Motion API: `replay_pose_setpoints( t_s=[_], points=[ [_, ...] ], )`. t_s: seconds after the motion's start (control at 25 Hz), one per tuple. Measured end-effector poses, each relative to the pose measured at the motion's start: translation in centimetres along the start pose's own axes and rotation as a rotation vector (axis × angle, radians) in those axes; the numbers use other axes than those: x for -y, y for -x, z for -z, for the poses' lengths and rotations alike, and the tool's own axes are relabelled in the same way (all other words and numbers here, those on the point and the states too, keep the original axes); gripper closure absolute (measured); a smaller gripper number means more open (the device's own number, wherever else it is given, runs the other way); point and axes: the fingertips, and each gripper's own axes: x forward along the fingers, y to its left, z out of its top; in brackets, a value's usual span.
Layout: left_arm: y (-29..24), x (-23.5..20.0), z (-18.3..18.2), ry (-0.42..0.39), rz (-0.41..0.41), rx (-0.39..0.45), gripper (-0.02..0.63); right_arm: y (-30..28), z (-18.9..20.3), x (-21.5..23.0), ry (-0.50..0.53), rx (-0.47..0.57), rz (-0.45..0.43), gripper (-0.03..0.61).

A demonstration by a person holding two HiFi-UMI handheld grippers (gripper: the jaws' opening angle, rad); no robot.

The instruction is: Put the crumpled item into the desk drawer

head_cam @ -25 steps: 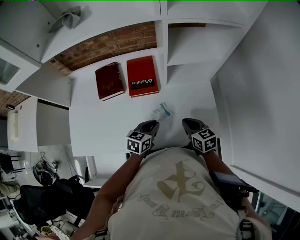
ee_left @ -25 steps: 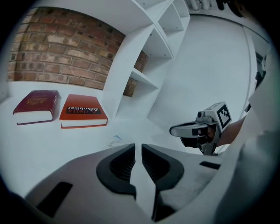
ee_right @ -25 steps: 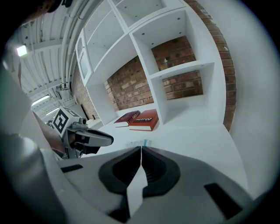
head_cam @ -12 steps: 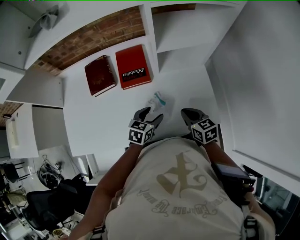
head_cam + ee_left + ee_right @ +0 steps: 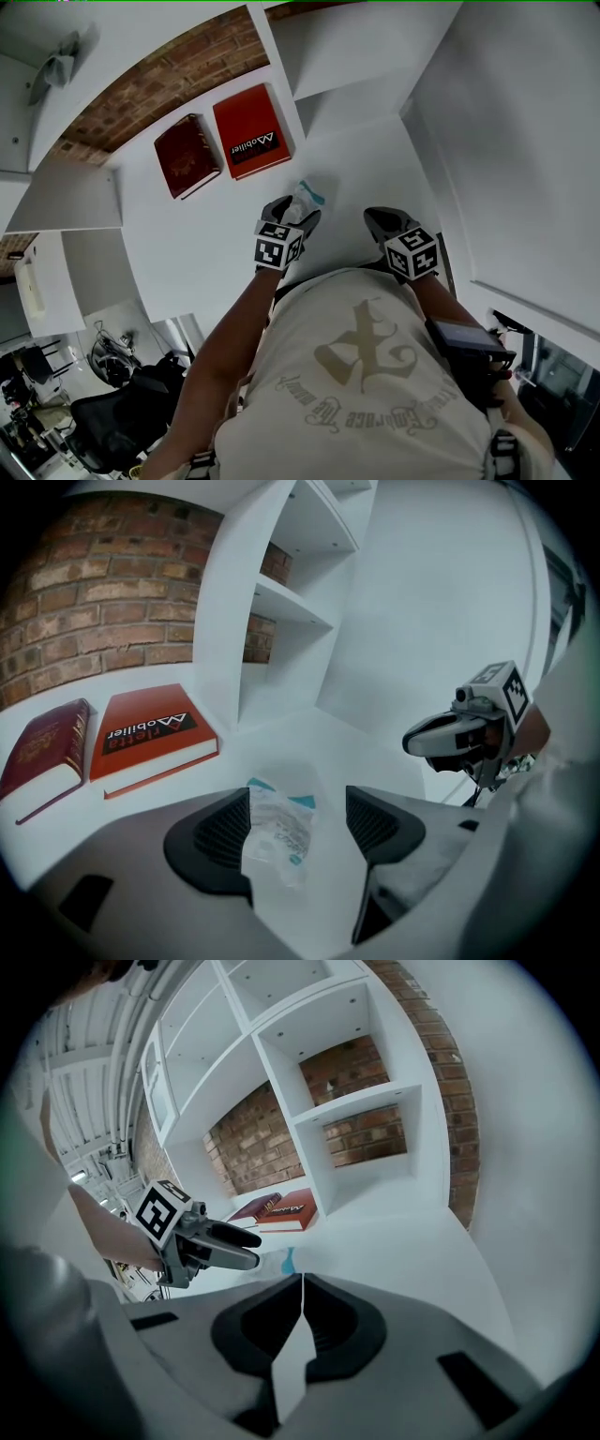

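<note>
The crumpled item [image 5: 306, 196] is a clear plastic wrapper with teal print, lying on the white desk [image 5: 206, 246]. My left gripper [image 5: 291, 214] reaches over it. In the left gripper view the wrapper [image 5: 278, 832] sits between the jaws, which are opening: it leans on the left pad and a gap shows on the right. My right gripper [image 5: 380, 223] hovers to the right over bare desk, shut with its pads meeting [image 5: 301, 1283] and nothing held. Each gripper shows in the other's view: the right gripper [image 5: 459, 738] and the left gripper [image 5: 230, 1241].
A red book [image 5: 250, 143] and a dark red book [image 5: 187, 155] lie flat at the back of the desk by the brick wall. White shelf cubbies [image 5: 347, 56] rise at the back right, and a white wall [image 5: 506, 141] closes the right side.
The left gripper has moved forward over the wrapper and its jaws have spread around it. The right gripper has kept its place. The head view has shifted.
</note>
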Motion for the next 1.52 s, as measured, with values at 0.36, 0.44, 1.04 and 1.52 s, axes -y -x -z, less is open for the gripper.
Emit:
replay_pose_setpoints(
  t_s=[0.36,0.44,1.04,1.52],
  points=[
    [-2.2,-2.2,1.1,-0.039,-0.007,-0.105,0.295,0.2,0.2,0.0,-0.014,0.005,0.013,0.554],
    [-2.6,-2.3,1.9,-0.047,-0.008,-0.141,0.296,0.5,0.6,-0.1,-0.020,0.008,0.018,0.554],
    [-2.9,-1.5,3.9,-0.060,-0.046,-0.160,0.368,2.5,2.4,-0.7,-0.029,0.034,0.055,0.554],
    [0.0,-0.1,4.4,0.035,-0.107,0.000,0.396,2.1,3.6,-1.8,0.035,0.038,0.003,0.554]
  ],
)
